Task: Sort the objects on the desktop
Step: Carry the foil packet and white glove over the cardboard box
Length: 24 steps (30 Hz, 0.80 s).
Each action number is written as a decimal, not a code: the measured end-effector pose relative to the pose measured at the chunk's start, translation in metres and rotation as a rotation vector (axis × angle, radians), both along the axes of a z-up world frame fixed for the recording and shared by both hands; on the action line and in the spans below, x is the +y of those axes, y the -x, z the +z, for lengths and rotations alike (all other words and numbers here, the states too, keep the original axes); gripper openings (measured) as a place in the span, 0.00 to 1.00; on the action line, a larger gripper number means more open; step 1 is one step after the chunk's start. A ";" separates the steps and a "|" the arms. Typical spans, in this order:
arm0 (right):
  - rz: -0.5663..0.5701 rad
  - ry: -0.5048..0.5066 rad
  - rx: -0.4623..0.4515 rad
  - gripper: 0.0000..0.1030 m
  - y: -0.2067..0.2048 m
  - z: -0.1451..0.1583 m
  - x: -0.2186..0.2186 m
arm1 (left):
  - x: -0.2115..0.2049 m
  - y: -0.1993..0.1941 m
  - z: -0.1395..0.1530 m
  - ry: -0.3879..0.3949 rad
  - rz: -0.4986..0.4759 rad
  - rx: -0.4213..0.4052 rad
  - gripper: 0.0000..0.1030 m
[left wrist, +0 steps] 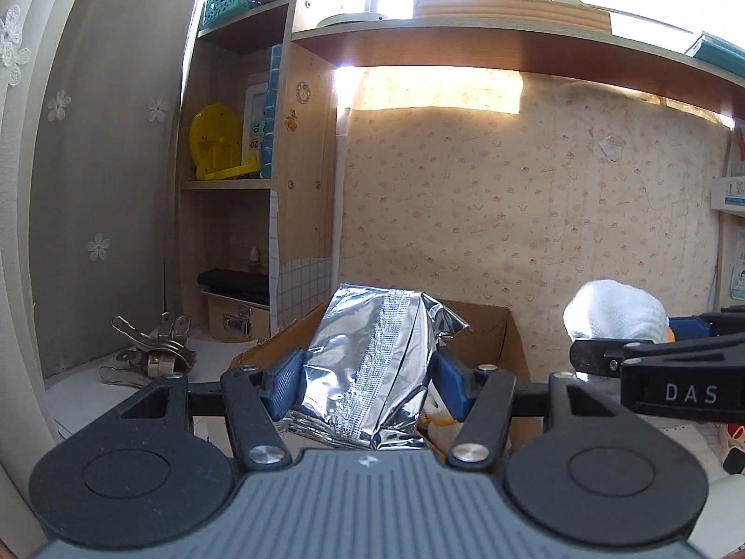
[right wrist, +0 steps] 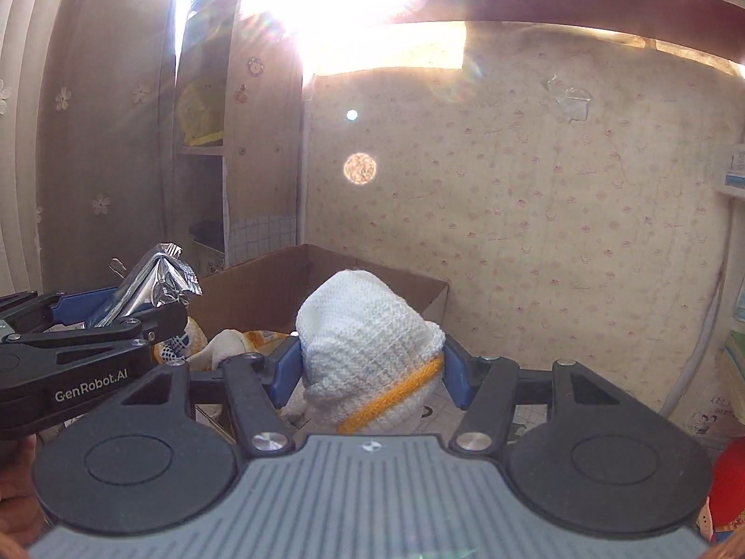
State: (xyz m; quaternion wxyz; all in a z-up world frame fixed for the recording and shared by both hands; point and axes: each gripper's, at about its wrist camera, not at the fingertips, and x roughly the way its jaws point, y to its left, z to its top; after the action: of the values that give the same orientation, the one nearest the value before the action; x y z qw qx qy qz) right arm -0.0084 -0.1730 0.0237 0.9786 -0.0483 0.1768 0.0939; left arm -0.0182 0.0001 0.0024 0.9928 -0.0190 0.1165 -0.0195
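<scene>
Two loads are gripped: left gripper (left wrist: 368, 384) clamps an upright foil packet (left wrist: 372, 368), right gripper (right wrist: 370, 365) a white knitted glove (right wrist: 368, 344). Beyond, at twelve o'clock, the cardboard box (right wrist: 260, 279) lies open, nearer the left gripper.

Strong backlight from above; flare, haze in right view; fisheye-bent edges.

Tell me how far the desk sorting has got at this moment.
Partly done: gloves already lie in the cardboard box. In hand: the left tongs grip a silver foil packet and the right tongs grip a white knitted glove, both over the box, unreleased. Left: metal clips on the desk.
</scene>
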 end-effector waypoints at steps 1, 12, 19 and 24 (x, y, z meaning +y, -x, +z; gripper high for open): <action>0.005 0.003 0.004 0.58 -0.003 -0.001 0.005 | 0.004 -0.001 0.000 0.002 0.001 0.006 0.61; 0.046 0.020 0.066 0.58 -0.049 -0.011 0.044 | 0.034 -0.026 -0.004 0.024 0.026 0.057 0.61; 0.074 0.019 0.091 0.58 -0.067 -0.016 0.060 | 0.041 -0.038 -0.011 0.024 0.025 0.089 0.61; 0.092 0.021 0.114 0.58 -0.081 -0.018 0.064 | 0.043 -0.043 -0.015 0.016 0.021 0.099 0.61</action>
State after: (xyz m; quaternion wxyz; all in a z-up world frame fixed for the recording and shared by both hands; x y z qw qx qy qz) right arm 0.0731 -0.1092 0.0056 0.9610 -0.0611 0.2309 0.1394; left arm 0.0250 0.0432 -0.0124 0.9858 -0.0290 0.1650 -0.0092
